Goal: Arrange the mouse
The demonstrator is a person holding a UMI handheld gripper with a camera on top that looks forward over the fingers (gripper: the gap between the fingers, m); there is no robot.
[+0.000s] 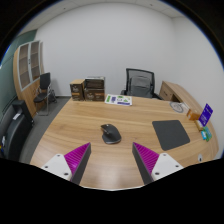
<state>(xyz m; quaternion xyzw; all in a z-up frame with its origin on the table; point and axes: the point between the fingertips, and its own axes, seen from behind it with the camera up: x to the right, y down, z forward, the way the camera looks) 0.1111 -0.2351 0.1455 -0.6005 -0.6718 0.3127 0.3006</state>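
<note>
Wooden desk (90,115), rounded mouse (111,133), parted fingers (75,158)

items by the mouse pad (171,133) perhaps boxes, too small

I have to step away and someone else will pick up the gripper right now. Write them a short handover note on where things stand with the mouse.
Hand-held gripper: open, holding nothing, hovering above the near edge of the wooden table.
Mouse: dark, lying on the table just ahead of the fingers, roughly in line with the gap between them, not touched.
Mouse pad: dark, on the table to the right of the mouse and apart from it, with nothing on it.
Done: nothing visible yet.
Left: close in, grip the mouse, and probably set it on the mouse pad.
</note>
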